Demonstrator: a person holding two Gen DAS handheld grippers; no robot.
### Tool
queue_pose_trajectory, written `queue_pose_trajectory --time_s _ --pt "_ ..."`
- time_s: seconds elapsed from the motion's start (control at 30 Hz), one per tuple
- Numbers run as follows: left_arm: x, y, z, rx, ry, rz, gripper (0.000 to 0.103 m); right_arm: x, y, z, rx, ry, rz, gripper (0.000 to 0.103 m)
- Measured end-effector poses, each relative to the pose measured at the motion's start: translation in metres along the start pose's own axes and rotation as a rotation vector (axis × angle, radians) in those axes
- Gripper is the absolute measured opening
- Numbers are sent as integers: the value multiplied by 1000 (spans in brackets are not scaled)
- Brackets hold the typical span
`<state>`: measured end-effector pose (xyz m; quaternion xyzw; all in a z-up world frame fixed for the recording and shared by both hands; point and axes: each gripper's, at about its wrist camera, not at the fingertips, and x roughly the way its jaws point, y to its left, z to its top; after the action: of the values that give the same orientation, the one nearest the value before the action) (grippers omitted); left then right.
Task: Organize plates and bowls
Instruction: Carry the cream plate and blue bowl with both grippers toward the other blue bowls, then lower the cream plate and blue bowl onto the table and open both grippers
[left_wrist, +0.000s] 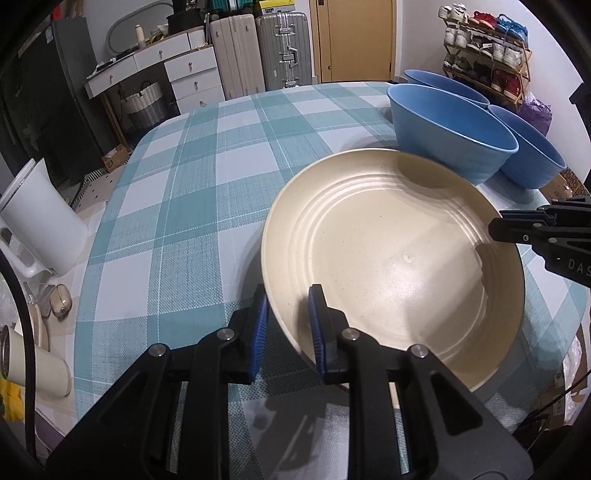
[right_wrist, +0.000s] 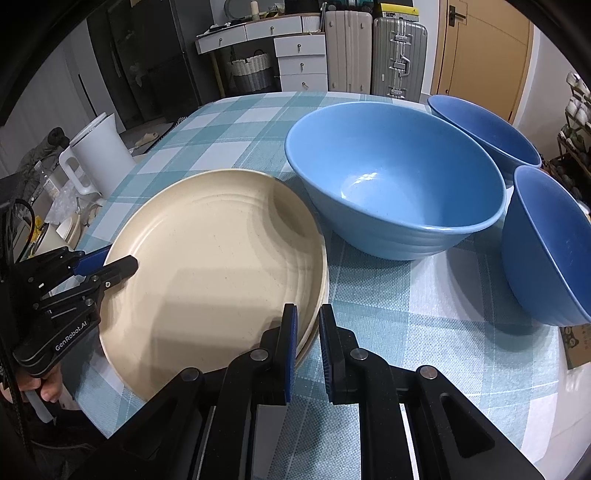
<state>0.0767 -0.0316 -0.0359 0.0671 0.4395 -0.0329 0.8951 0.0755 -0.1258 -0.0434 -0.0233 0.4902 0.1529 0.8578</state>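
On the checked tablecloth, a cream plate sits near the front edge, gripped on opposite rims. Left gripper: pads clenched on the near-left rim, one finger outside, one inside. Right gripper: likewise clamped on the right rim; the right wrist view shows a second rim edge just below, so this is likely two stacked plates, top one possibly the only one held — cannot tell. Three blue bowls stand behind and to the right: big bowl just beside the plate, far bowl and near bowl close by, all apart from each other, not nested. Step in hand, by my reading: carrying or seating the plate with both grippers. Next move calls for level lowering, both grips released together, then nesting the bowls.
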Motion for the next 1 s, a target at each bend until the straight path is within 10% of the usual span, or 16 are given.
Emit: queue_pose_trajectory --time_s 1.0 --pt "-4 16 6 -85 6 -48 20 4 -4 -3 9 26 26 19"
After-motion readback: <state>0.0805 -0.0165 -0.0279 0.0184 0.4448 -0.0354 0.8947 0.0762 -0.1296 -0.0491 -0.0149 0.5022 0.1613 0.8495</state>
